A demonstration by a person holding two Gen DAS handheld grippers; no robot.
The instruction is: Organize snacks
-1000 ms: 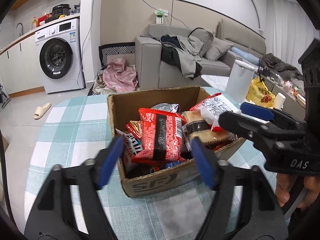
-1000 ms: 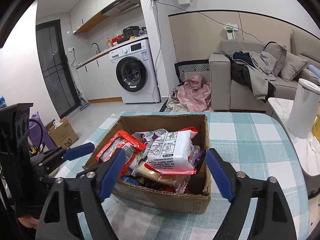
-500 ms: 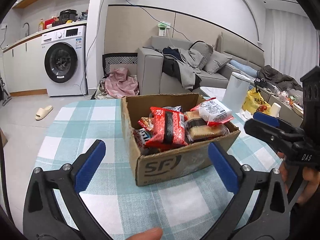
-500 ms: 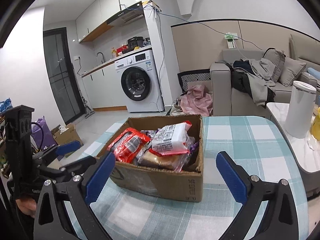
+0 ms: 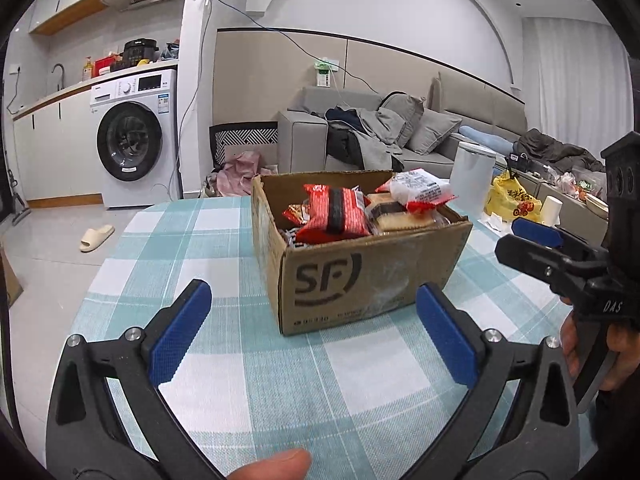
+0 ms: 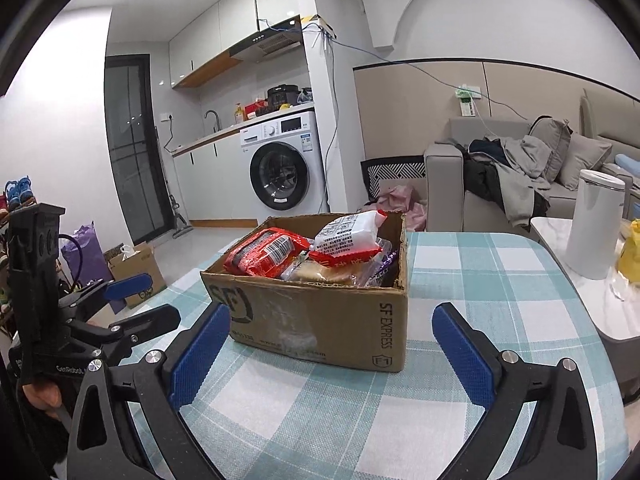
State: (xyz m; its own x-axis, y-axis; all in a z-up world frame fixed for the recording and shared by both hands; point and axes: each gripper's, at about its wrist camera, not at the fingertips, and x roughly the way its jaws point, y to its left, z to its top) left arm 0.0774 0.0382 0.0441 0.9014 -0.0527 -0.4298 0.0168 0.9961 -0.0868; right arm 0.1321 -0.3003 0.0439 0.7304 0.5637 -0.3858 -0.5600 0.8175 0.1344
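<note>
Both claws, left gripper and right gripper, hang spread wide and empty, cardboard box of snacks just ahead on checked tablecloth.
</note>
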